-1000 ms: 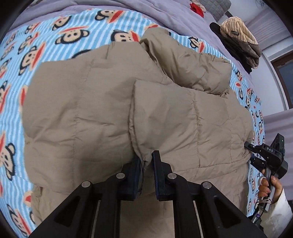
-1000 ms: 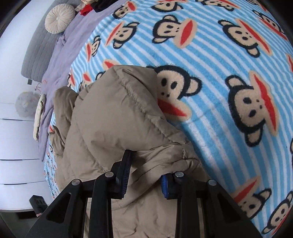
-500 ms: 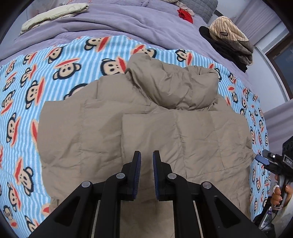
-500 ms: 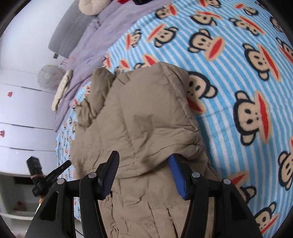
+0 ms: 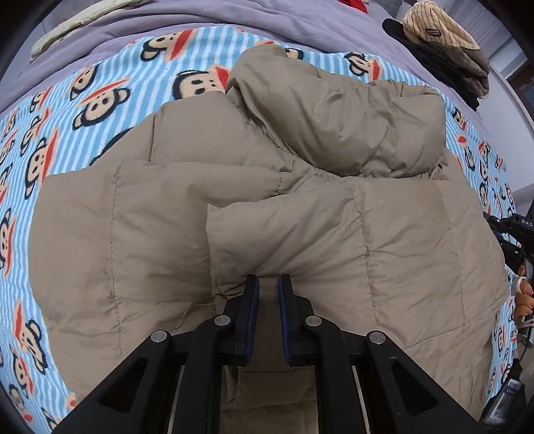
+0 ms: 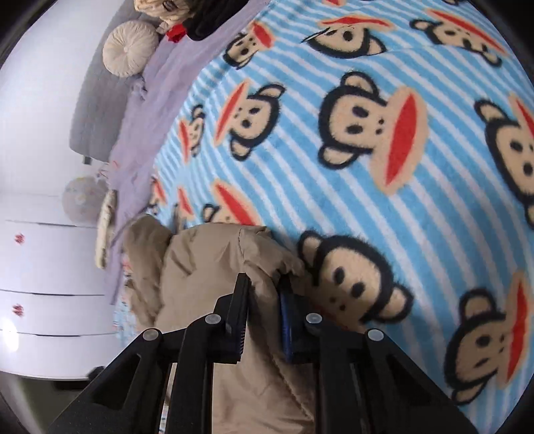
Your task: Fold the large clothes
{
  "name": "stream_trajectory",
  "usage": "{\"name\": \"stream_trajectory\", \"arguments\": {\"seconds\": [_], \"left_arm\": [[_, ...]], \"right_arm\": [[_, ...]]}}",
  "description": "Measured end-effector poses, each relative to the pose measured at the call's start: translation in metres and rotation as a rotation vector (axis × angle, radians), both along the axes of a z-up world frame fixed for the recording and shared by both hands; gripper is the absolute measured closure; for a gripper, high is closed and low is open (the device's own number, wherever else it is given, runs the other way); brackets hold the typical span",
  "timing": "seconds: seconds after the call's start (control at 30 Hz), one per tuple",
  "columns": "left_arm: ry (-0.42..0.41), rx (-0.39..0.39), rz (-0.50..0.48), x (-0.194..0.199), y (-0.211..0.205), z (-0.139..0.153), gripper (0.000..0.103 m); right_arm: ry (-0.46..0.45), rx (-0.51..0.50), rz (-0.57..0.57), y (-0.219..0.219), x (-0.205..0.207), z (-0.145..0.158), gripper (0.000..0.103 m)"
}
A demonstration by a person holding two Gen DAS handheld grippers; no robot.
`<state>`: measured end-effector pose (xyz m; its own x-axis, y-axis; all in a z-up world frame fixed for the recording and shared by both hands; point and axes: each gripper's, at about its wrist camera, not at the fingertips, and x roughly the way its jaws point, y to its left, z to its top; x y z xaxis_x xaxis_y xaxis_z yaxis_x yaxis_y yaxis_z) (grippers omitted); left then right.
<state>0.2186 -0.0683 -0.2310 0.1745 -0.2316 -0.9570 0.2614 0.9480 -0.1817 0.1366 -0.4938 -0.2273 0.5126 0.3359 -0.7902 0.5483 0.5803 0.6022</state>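
A: Where is the coat?

B: The tan padded coat (image 5: 300, 213) lies spread on the bed, on the blue striped blanket (image 5: 66, 110) printed with monkey faces. One panel is folded over the middle, and the hood (image 5: 340, 120) sits bunched at the far end.

A: And the left gripper (image 5: 268, 283)?

B: It points steeply down at the near edge of the folded panel. Its jaws stand almost together with only a thin slot between them. The tips touch the cloth, but nothing shows between the pads.

A: The right gripper (image 6: 263, 287)?

B: Its jaws have just been closing, and a puffy fold at the coat's edge is pinched between them. In its view the coat (image 6: 213, 267) ends just beside a monkey face on the blanket (image 6: 367, 150).

A: What lies around?

B: A lilac sheet (image 5: 200, 16) runs past the blanket. A striped cap (image 5: 444, 36) rests on dark clothes at the far right corner. A round cushion (image 6: 128, 48) leans against a grey headboard (image 6: 96, 110), and white drawers (image 6: 50, 273) stand beside the bed. A hand (image 5: 522, 293) shows at the right edge of the left view.
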Motion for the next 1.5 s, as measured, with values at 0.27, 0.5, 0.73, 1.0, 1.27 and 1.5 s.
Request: {"name": "stream_trajectory", "arguments": {"seconds": [0.27,0.5,0.73,1.0,1.27,1.5], "left_arm": [[-0.014,-0.037,0.006,-0.001,0.002,0.020,0.089],[0.009,-0.029,0.002,-0.021,0.019,0.023,0.089],[0.035,0.011,0.010,-0.022,0.020,-0.008,0.089],[0.006,0.088,0.025,-0.038,0.023,0.023,0.089],[-0.038,0.134,0.030,-0.062,0.025,0.057,0.089],[-0.071,0.167,0.047,-0.096,0.032,0.066,0.089]], "right_arm": [[0.047,-0.084,-0.040,-0.006,-0.010,0.011,0.084],[-0.010,-0.228,0.147,0.049,-0.073,0.071,0.084],[0.123,-0.201,0.149,0.067,-0.085,0.013,0.086],[0.130,-0.220,0.153,0.072,-0.096,0.039,0.083],[0.140,-0.173,0.132,0.082,-0.131,0.050,0.082],[0.131,-0.171,0.162,0.098,-0.155,0.055,0.082]]}}
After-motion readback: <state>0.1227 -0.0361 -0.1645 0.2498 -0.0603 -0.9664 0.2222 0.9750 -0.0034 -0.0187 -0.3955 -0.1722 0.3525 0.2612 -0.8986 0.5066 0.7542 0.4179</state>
